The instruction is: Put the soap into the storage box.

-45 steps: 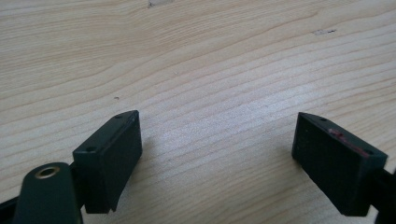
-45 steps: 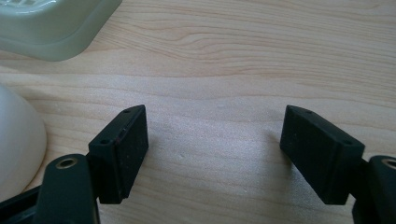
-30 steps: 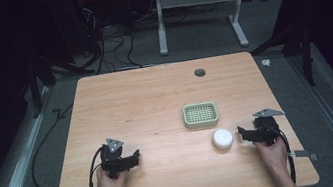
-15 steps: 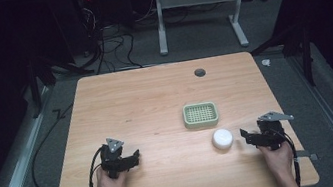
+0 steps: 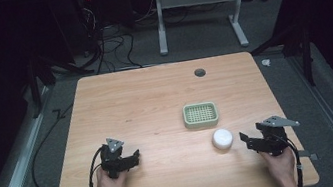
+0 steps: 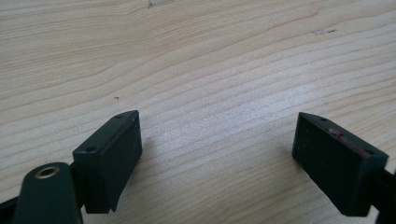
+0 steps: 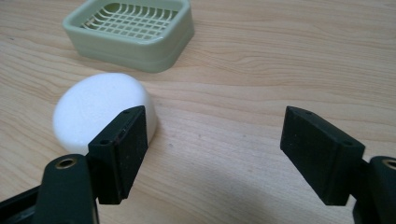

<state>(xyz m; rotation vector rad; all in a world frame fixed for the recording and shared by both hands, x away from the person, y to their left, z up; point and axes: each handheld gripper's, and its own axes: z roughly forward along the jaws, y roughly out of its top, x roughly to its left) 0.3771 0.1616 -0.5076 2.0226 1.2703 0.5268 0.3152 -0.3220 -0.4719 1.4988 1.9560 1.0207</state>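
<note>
Your target is the white, rounded puck of matte foam-like material (image 5: 222, 139), lying on the pale wooden table (image 5: 156, 105) in the lower right of the high view, just below the pale green plastic soap dish with a slotted grid top (image 5: 201, 115) and apart from it. In the right gripper view the white piece (image 7: 100, 112) sits at left centre, partly behind your left-hand jaw, with the dish (image 7: 133, 32) in the upper left.

Your right gripper (image 5: 249, 141) stands spread wide, holding nothing, near the puck's right side. Your left gripper (image 5: 133, 157), at lower left of the high view, is also spread and empty over bare wood.

Judging by its grainy, dull surface, expect the puck to be very light, not slippery and easily dented. Take it across the flat-sided rim at its widest part, jaws level with the table, and squeeze gently.
</note>
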